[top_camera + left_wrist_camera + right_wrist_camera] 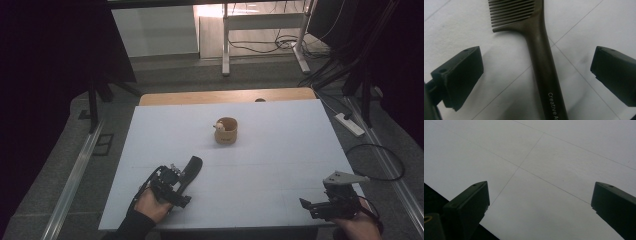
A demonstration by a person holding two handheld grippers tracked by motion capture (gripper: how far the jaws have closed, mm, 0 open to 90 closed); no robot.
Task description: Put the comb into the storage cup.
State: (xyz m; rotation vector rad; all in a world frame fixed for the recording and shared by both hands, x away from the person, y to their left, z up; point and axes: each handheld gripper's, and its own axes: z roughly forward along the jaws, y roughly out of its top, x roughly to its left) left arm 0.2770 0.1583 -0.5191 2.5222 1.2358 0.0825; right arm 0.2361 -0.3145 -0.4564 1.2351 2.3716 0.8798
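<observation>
1. Standing near the middle of the table (280, 150), somewhat toward its far edge, a small round wooden cup (226, 131) holds a pale little object at its rim; it is too small to identify.
2. The cup is well apart from both grippers, with bare white surface between them.
3. The comb (541, 57) lies flat near the near left corner, its teeth pointing toward the far edge and its handle toward the person.
4. The left gripper (176, 184) hovers over the comb's handle with its jaws spread wide, one on each side of the handle and neither touching it, so it grasps nothing.
5. The right gripper (312, 207) sits at the near right corner, jaws wide apart over the bare surface beside the table's edge, holding nothing.
</observation>
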